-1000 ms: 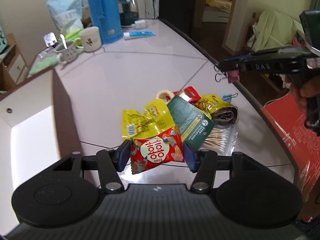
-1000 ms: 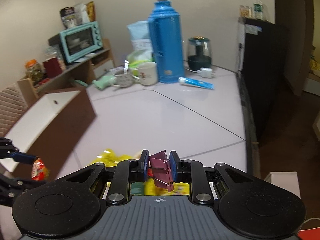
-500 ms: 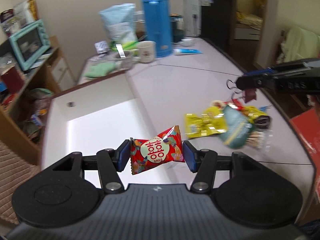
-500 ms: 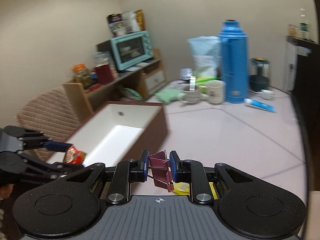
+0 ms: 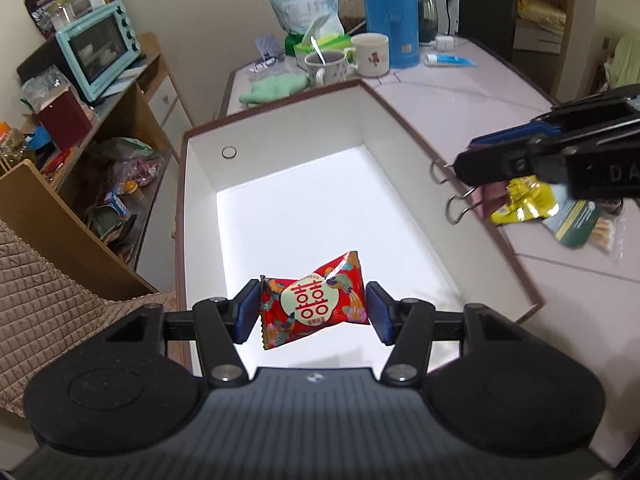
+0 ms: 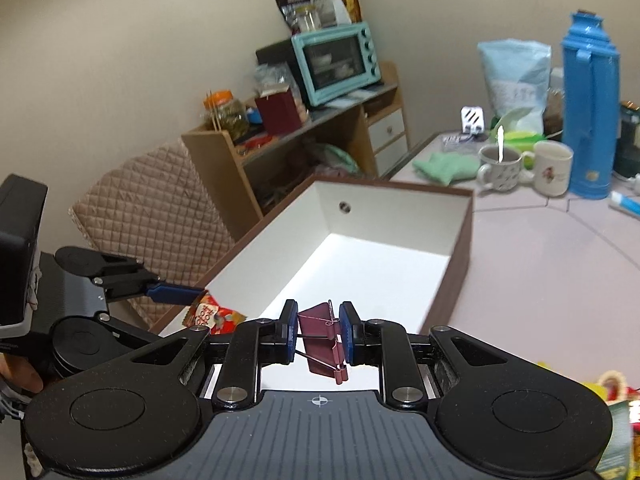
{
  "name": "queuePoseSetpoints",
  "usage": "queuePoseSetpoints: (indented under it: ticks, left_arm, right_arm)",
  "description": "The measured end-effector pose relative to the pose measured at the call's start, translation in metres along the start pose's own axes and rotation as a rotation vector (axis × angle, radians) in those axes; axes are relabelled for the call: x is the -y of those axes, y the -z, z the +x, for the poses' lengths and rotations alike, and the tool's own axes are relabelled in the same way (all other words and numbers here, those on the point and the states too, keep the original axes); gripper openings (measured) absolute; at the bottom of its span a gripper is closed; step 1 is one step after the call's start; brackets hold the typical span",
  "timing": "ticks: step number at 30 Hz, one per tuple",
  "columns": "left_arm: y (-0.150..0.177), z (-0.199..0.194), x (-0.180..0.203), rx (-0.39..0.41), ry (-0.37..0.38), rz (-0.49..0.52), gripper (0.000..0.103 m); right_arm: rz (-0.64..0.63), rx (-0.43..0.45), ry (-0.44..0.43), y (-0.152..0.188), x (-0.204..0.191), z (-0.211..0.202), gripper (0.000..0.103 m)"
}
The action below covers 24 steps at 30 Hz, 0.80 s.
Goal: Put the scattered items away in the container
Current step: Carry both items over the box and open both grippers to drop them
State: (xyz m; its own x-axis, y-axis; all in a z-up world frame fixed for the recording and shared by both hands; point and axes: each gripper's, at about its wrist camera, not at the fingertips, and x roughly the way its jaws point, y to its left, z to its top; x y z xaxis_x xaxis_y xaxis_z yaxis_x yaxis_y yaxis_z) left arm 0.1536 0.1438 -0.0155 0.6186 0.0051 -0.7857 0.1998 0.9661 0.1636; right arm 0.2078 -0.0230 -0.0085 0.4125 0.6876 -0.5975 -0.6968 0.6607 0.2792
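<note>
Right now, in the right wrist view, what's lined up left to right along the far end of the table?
Green cloth → spoon mug → white mug → blue thermos.

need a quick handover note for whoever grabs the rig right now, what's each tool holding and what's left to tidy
Left tool: shut on the red candy packet, held over the near end of the white box.
Right tool: shut on the maroon binder clip, at the box's near right rim, above it.
Box: nothing lies inside it yet, as far as both views show.
Done: two items picked up and carried to the box.
Left: release both into the box, then fetch the pile on the table to its right: yellow snack packets, green packet, cotton swabs.
</note>
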Motion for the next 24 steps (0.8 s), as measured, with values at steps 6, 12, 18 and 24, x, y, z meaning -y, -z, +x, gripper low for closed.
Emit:
queuePoseSetpoints:
  ticks: [6,12,18,24]
  left_arm:
    - [-0.003,0.021,-0.014,-0.02,0.032,0.019,0.052]
    - [-0.008,0.04,-0.023,-0.036,0.06,0.02,0.052]
    - [-0.013,0.059,-0.031,-0.052,0.087,0.022,0.054]
    - [-0.015,0.062,-0.031,-0.052,0.109,0.029,0.063]
  right_arm:
    - [0.021,-0.051,0.024,0.0,0.003,0.028,0.021]
    - [0.028,-0.086,0.055,0.0,0.008,0.044,0.021]
    - [0.019,-0.118,0.059,0.002,0.008,0.059,0.021]
    - [0.023,-0.079,0.09,0.001,0.006,0.059,0.084]
